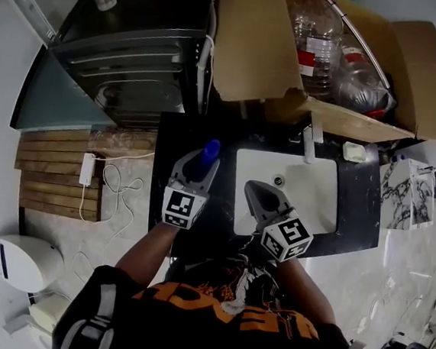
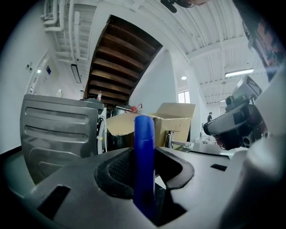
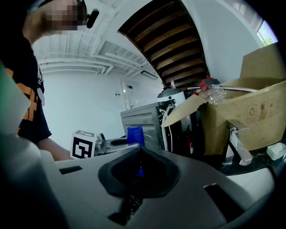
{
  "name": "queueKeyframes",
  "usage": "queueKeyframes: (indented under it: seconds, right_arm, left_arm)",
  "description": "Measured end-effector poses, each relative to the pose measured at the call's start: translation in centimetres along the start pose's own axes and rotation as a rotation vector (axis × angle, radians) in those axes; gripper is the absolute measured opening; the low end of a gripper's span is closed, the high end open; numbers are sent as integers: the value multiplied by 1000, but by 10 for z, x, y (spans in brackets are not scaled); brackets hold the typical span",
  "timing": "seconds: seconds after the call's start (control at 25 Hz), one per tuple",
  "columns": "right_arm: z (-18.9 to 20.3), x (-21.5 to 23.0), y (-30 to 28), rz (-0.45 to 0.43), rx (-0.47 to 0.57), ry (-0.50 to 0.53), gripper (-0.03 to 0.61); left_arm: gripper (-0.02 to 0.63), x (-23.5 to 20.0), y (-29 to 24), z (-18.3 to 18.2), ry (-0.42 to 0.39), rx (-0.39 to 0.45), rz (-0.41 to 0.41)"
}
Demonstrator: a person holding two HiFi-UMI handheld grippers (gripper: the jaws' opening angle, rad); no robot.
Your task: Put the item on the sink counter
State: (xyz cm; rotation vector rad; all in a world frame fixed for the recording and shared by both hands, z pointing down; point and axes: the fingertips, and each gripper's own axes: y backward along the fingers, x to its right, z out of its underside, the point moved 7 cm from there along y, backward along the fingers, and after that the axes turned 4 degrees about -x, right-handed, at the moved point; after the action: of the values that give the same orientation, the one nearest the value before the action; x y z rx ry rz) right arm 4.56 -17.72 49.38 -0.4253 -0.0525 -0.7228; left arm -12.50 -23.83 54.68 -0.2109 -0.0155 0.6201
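Observation:
The item is a blue tube (image 1: 210, 151) that stands upright between the jaws of my left gripper (image 1: 203, 166), which is shut on it. In the left gripper view the blue tube (image 2: 144, 152) rises out of the left gripper (image 2: 145, 172). It hangs over the black sink counter (image 1: 177, 139), just left of the white basin (image 1: 316, 188). My right gripper (image 1: 254, 187) hovers over the basin's left part, its jaws together with nothing in them. The right gripper view looks past the right gripper (image 3: 140, 154) to the blue tube (image 3: 135, 134).
A faucet (image 1: 308, 144) and a soap bar (image 1: 354, 151) sit at the basin's far edge. Behind the counter stands an open cardboard box (image 1: 254, 43) with plastic bottles. A dark appliance (image 1: 137, 55) is at the back left, a wooden slatted mat (image 1: 50, 169) and a toilet (image 1: 21, 262) on the floor.

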Motion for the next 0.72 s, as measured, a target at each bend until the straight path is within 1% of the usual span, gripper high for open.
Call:
queueKeyframes:
  seconds: [0.24,0.4,0.52,0.72]
  right_arm:
    - [4,4,-12,-6,-18,2,15]
    - [6,4,-16,-12,-25,-5,15]
    - [6,4,-16,-13,-23,-10,15]
    - [7,8,-15,-7,-24,-19,15]
  left_arm:
    - [160,0,-3,11,-27,-18,-13]
    - [160,-3,-3,27,-37,-36,-31]
    - [160,-6,1,34,-36,-28,-38]
    - [160,-5,0,34,-47,-19,-25]
